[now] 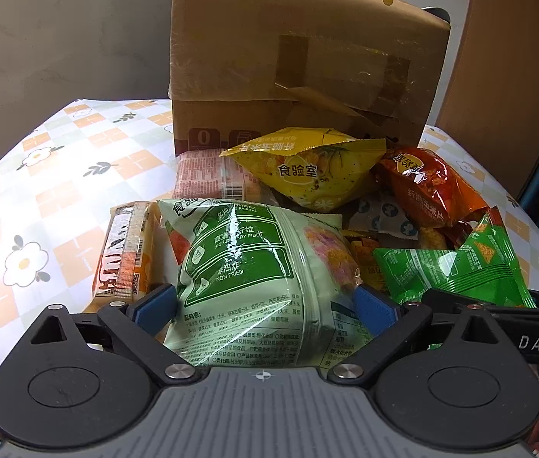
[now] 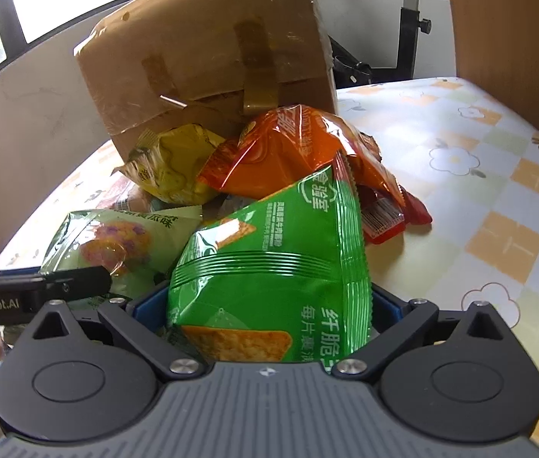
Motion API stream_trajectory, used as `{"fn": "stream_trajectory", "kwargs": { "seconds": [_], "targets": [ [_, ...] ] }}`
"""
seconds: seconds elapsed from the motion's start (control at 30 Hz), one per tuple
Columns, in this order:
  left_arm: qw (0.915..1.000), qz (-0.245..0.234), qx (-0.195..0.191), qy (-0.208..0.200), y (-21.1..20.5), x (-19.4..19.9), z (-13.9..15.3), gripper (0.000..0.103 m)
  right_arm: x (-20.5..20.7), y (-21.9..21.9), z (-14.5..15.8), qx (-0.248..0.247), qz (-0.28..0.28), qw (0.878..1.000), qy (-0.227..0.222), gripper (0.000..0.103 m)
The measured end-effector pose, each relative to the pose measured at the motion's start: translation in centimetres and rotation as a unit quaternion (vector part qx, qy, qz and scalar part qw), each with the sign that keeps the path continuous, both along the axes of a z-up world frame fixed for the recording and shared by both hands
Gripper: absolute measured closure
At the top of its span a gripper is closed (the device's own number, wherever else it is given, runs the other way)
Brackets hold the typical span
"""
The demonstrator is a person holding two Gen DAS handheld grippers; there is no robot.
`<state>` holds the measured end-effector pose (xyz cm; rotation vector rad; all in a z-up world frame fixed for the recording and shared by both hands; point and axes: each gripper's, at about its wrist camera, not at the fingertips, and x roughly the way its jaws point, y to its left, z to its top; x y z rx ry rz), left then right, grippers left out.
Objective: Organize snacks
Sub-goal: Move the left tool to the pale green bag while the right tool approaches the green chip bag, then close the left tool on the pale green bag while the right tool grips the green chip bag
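A pile of snack bags lies on a flowered tablecloth (image 1: 40,198) in front of a taped cardboard box (image 1: 300,61). My left gripper (image 1: 265,305) is shut on a pale green puffed bag (image 1: 246,267), its blue pads pressing both sides. In the right wrist view my right gripper (image 2: 265,305) is shut on a bright green chip bag (image 2: 269,267) standing upright between the pads. That same bright green bag (image 1: 456,271) shows at the right of the left wrist view. A yellow bag (image 1: 307,168) and an orange-red bag (image 1: 426,187) rest against the box.
An orange-wrapped packet (image 1: 124,255) lies left of the pile, a pink packet (image 1: 208,179) behind it, and small red sachets (image 2: 391,213) right of the pile. Bare tablecloth (image 2: 479,191) spreads to the right. A wooden panel (image 2: 506,30) and windows stand behind.
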<state>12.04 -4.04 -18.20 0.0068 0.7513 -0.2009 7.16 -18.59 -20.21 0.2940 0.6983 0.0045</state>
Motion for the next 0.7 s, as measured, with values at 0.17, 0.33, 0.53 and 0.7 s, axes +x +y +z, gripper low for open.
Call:
{"fn": "stream_trajectory", "kwargs": {
  "seconds": [0.17,0.33,0.53,0.7],
  "targets": [
    [1.0000,-0.001,-0.002,0.000,0.0,0.0,0.0,0.002,0.0,0.2,0.2,-0.008,0.001,1.000,-0.003,0.003],
    [1.0000,0.000,-0.005,0.000,0.0,0.0,0.0,0.002,0.0,0.3,0.6,-0.022,0.002,1.000,-0.012,0.003],
    [0.9999,0.001,-0.009,-0.005,0.1,-0.2,0.4,0.003,-0.3,0.6,1.4,-0.042,0.003,0.999,-0.030,0.003],
    [1.0000,-0.006,-0.006,-0.004,-0.2,-0.3,0.3,0.003,-0.5,0.7,1.8,-0.047,0.005,0.998,-0.045,0.003]
  ]
}}
